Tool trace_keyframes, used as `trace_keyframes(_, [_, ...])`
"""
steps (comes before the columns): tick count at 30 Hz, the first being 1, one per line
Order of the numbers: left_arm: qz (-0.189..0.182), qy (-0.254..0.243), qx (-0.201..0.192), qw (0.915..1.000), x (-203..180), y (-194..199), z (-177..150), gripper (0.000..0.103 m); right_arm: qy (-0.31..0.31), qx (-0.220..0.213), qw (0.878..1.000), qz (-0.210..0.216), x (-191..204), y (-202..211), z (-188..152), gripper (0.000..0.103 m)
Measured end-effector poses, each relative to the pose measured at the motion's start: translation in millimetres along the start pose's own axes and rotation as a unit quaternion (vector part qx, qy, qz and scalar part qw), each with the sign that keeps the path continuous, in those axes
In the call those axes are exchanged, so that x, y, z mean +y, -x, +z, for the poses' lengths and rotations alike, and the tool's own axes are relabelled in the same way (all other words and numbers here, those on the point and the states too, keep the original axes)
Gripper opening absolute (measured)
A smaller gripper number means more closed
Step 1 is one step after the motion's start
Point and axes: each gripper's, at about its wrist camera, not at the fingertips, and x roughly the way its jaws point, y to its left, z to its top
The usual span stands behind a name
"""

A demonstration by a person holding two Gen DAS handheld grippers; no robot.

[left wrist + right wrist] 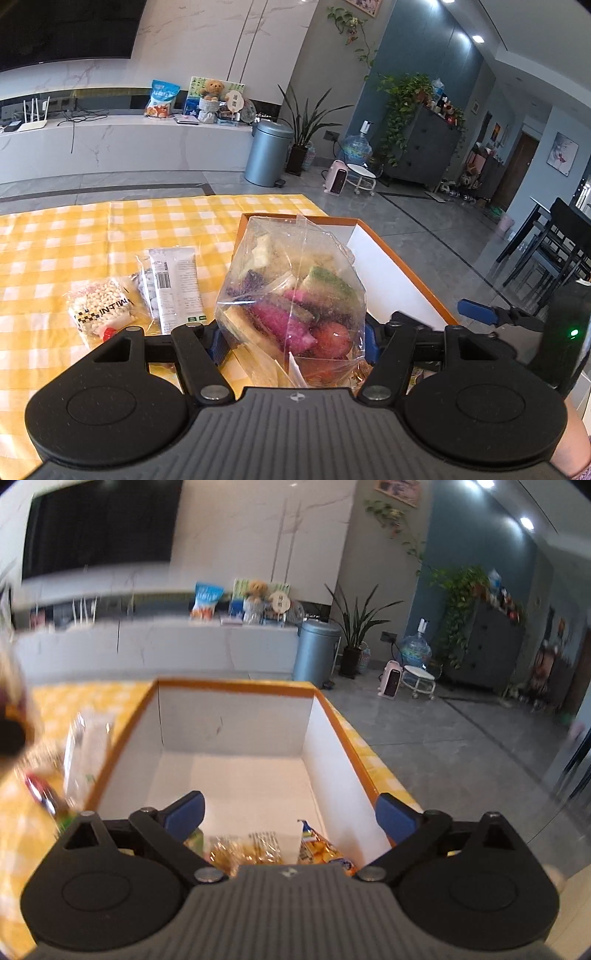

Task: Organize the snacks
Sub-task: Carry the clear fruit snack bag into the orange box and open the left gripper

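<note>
From the left wrist view, the left gripper (295,341) is clamped on a clear bag of colourful snacks (291,295), its blue pads (221,349) pressed into the plastic on both sides low down, so the bag stands upright between them with pink, green, purple and pale pieces showing through. The bag hangs over the near left edge of an orange-rimmed box (402,266) with white inner walls, which sits at the right end of a table under a yellow checked cloth (74,240). On the cloth to the left of the bag lie a small pack of pale puffed bits (99,306), a clear packet of round grey-white sweets (146,291) and a long white wrapper (177,288) resting partly across that packet. At the right edge the other tool shows, one blue finger (476,311) pointing in over the box's right side. From the right wrist view, somewhat blurred, the right gripper (291,816) has its jaws spread wide with nothing between them; one pad sits inside the box (236,688) and the other just over its right wall. Below it, on the box floor at the near end, lie a crinkly clear pack of golden snacks (243,849) and beside it a yellow-and-blue packet (321,849). The far part of the box floor is bare white. Left of the box, blurred wrappers (85,753) lie on the cloth.
</note>
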Motion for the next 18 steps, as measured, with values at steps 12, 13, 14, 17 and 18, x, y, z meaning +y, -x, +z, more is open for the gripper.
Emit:
trace_keyframes(12, [0.000, -0.046, 0.029, 0.9985, -39, -20, 28, 0.075, -0.136, -0.021, 0.990, 0.015, -47, 19, 5, 0.100])
trace_keyframes(13, [0.001, -0.057, 0.030, 0.9979, -44, -24, 27, 0.075, -0.138, -0.024, 0.990, 0.019, -48, 21, 4, 0.100])
trace_keyframes(14, [0.001, -0.066, 0.031, 0.9973, -48, -28, 26, 0.075, -0.141, -0.026, 0.989, 0.023, -50, 22, 4, 0.100])
trace_keyframes(17, [0.007, -0.073, 0.041, 0.9965, -58, -45, 26, 0.075, -0.159, -0.030, 0.986, 0.028, -55, 25, 4, 0.100])
trace_keyframes(18, [0.009, -0.072, 0.044, 0.9964, -61, -50, 26, 0.075, -0.165, -0.030, 0.985, 0.030, -56, 25, 4, 0.100])
